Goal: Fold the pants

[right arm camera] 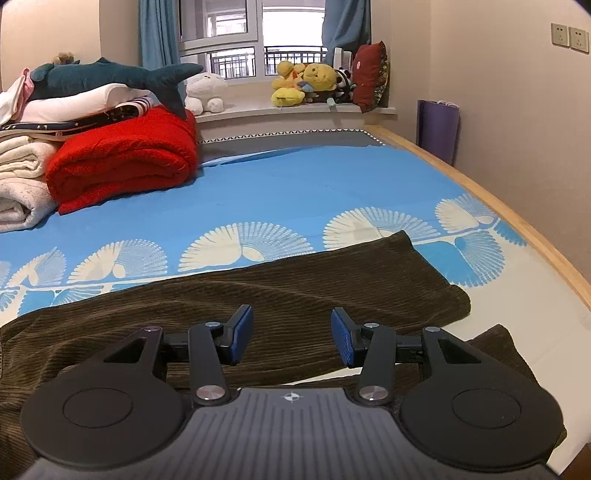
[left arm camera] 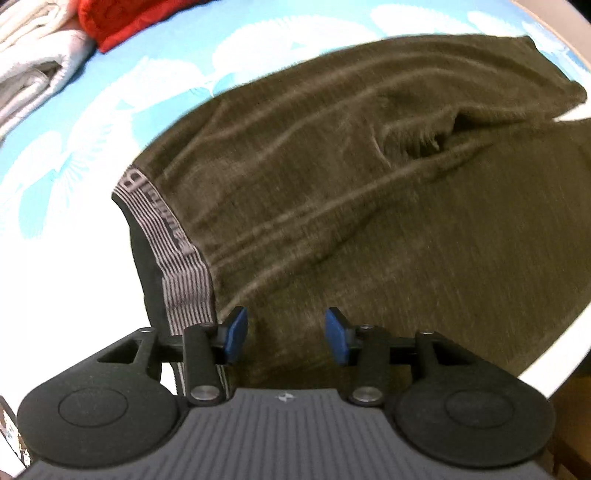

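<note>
Left wrist view looks steeply down on the pants (left arm camera: 332,192), a dark olive ribbed pair spread on the bed sheet (left arm camera: 92,122). The left gripper (left arm camera: 286,339) sits at six o'clock in this picture with its jaws apart; the blue pads (left arm camera: 236,332) hold nothing, and only the olive cloth shows in the gap below them. The picture is a little blurred, so I cannot tell if the pads touch the cloth. The grey striped waistband (left arm camera: 173,254) runs from about nine o'clock down to the left pad, just beside it. The legs stretch away toward one and two o'clock. At eleven o'clock, well apart from the pants, lie a red blanket (left arm camera: 122,18) and white folded towels (left arm camera: 33,62).

Right wrist view looks more level across the bed. The right gripper (right arm camera: 291,339) is at six o'clock, its jaws standing apart with nothing between the pads (right arm camera: 341,339). The pants (right arm camera: 258,288) lie directly under and ahead of it, one leg end reaching toward two o'clock and a second piece of the cloth at four o'clock beside the gripper body. The blue sheet (right arm camera: 295,192) with its white fan pattern fills the middle. At ten o'clock is the red blanket (right arm camera: 125,158) with a plush shark (right arm camera: 122,75) lying on the pile above it, and yellow soft toys (right arm camera: 303,83) sit on the window sill at twelve o'clock.
</note>
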The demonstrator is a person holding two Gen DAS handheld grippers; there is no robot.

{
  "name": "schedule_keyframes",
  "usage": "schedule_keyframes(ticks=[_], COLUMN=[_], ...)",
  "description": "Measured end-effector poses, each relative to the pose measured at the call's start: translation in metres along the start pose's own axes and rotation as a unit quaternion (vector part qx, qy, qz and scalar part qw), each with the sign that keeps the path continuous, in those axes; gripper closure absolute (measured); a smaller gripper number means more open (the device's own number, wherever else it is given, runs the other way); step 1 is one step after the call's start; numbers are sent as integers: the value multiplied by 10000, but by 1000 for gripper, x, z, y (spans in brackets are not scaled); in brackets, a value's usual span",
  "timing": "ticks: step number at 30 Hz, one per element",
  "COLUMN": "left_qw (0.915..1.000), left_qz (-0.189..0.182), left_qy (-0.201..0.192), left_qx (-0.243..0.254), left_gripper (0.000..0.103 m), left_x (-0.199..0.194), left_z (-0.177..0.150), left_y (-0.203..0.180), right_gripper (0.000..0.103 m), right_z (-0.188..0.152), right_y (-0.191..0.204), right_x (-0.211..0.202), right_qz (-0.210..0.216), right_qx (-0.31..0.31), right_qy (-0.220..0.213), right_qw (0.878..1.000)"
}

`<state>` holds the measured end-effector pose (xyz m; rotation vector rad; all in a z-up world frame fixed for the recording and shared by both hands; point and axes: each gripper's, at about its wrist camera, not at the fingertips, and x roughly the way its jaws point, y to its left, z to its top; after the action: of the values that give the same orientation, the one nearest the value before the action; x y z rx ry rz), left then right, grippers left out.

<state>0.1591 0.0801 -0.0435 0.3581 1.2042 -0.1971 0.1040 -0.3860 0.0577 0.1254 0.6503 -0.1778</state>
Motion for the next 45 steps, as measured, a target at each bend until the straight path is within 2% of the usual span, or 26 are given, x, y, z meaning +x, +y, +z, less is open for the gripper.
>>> schedule_keyframes(ticks=[6, 16, 18, 23, 29, 33, 35, 39, 43, 45], left_qw=[9990, 9913, 9898, 9880, 9843, 9866, 9859, 9816, 9750, 9726], left_qz=[187, 372, 357, 269, 292, 123, 197, 336, 430, 538], left_qy=[-336, -1205, -1332, -1485, -1697, -1478, -1510, -1722, -1929, -1915], left_qx=[-240, -370, -355, -326, -389, -682, -694, -753, -1013, -1204], left_gripper=[41, 40, 40, 38, 37, 38, 39, 49, 50, 45], left_x=[-6, -21, -25, -27, -33, -30, -29, -29, -30, -28], left_z=[13, 27, 28, 33, 43, 56, 62, 72, 84, 91], left_y=[-1, -5, -7, -10, -15, -14, -18, -23, -23, -23], right_gripper=[54, 55, 61, 70, 70, 70, 70, 70, 70, 70], right_z=[0, 1, 2, 5, 9, 11, 12, 14, 14, 15], right_y=[-7, 0, 0, 2, 7, 16, 24, 37, 50, 54], right_x=[4, 6, 7, 10, 15, 16, 16, 16, 16, 16], right_qz=[-78, -149, -144, -146, -42, 10, 35, 120, 79, 46], right_qx=[74, -124, -118, -136, -125, -241, -365, -559, -782, -835], right_qy=[40, -92, -79, -116, -152, -307, -389, -447, -601, -696], right_qw=[9999, 9998, 9998, 9997, 9998, 9992, 9986, 9974, 9951, 9941])
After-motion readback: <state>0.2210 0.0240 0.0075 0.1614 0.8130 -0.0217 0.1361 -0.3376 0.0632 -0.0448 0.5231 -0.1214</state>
